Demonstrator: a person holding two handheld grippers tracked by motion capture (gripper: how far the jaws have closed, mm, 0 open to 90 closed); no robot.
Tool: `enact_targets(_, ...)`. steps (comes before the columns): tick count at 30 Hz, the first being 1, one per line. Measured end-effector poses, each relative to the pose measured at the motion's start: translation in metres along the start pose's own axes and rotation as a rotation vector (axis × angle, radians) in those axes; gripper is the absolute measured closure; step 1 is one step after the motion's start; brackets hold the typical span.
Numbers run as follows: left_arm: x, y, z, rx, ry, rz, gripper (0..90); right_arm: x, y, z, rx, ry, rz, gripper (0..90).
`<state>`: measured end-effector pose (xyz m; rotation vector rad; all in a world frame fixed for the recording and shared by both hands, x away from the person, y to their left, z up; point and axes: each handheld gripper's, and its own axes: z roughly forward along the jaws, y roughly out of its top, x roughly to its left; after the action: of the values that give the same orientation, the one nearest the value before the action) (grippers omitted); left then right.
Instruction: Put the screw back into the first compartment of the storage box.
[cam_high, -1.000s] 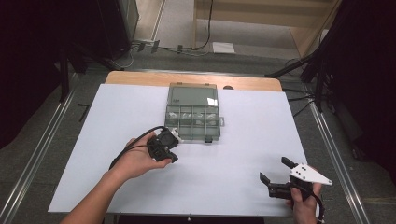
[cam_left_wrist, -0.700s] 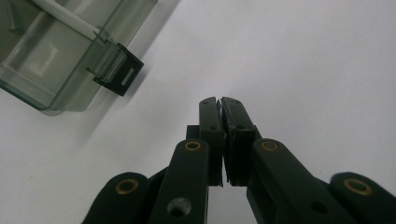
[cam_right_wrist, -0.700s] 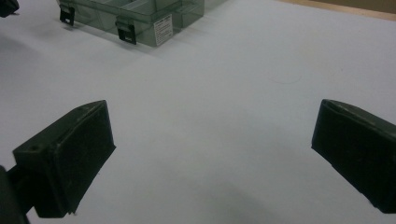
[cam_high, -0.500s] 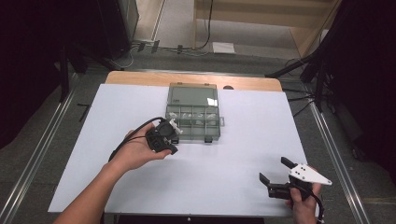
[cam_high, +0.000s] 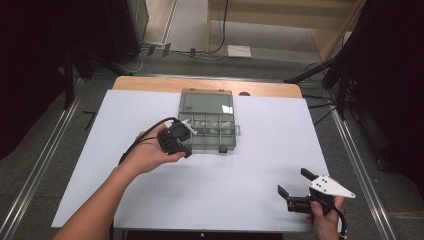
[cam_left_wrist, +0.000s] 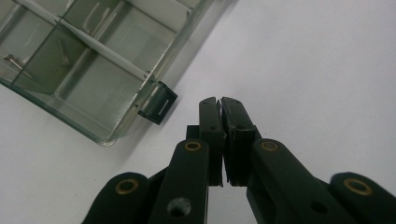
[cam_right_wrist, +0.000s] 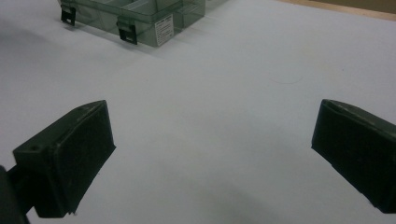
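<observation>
We are keeping the jaws of the left gripper (cam_left_wrist: 219, 100) pressed together with nothing between them, tips hovering just beside the black latch (cam_left_wrist: 158, 102) on the near wall of the clear grey-green plastic compartment box (cam_high: 207, 125). That box is sitting open on the white table sheet (cam_high: 250, 170), lid laid back toward the far wooden edge, small metal parts lying in a few of its cells (too small to tell apart). By our judgement we are working at that front edge, so we are approaching low and slowly, nudging only the latch. The right gripper (cam_high: 295, 194) is resting well apart near the front corner, jaws spread wide and empty.
</observation>
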<state>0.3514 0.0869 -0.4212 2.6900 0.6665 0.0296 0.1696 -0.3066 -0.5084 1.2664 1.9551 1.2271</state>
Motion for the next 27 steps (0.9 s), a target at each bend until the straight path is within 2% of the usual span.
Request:
enact_targets(6, 0.005, 0.003, -0.001, -0.009, -0.005, -0.014, 87.8, 0.001, 0.000, 0.000, -0.003, 0.001, 0.000, 0.0)
enact_targets(18, 0.013, 0.015, -0.006, -0.017, 0.001, -0.010, 87.8, 0.001, 0.000, 0.000, -0.002, 0.002, -0.002, 0.0)
enact_targets(21, 0.019, 0.017, -0.007, -0.031, 0.000, -0.028, 87.8, 0.000, 0.000, 0.000, -0.004, 0.006, -0.008, 0.0)
enact_targets(27, 0.028, 0.020, -0.007, -0.027, 0.000, -0.035, 87.8, 0.000, 0.000, 0.000, -0.001, 0.003, -0.007, 0.0)
